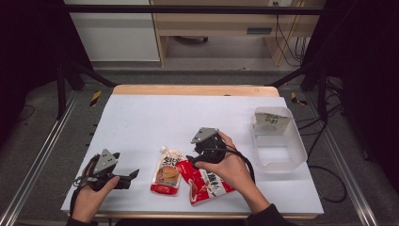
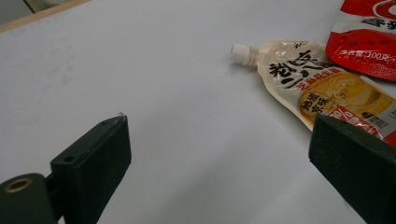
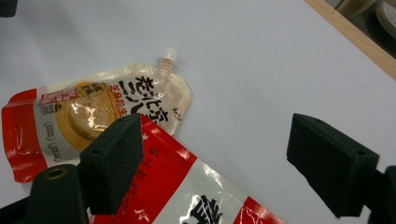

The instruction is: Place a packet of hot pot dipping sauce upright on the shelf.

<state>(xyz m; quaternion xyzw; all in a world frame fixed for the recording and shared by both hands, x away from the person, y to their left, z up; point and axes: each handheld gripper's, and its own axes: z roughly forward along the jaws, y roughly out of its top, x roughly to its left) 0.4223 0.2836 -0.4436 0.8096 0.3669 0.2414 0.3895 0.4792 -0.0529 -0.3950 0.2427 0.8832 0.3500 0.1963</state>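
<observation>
On the white worktop (image 1: pixel 141 117) the red packet (image 1: pixel 207 183) lies slanted under the right hand-held gripper (image 1: pixel 194 159), jaws spread, seemingly not yet gripping.

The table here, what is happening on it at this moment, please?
A person holds a gripper in each hand at a white table. The right gripper hovers with open jaws over the top edge of a red and white packet, nothing gripped yet. Beside the packet lies a spouted sauce pouch, partly under it. The left gripper rests open at the left. A clear plastic bin stands at the right.
</observation>
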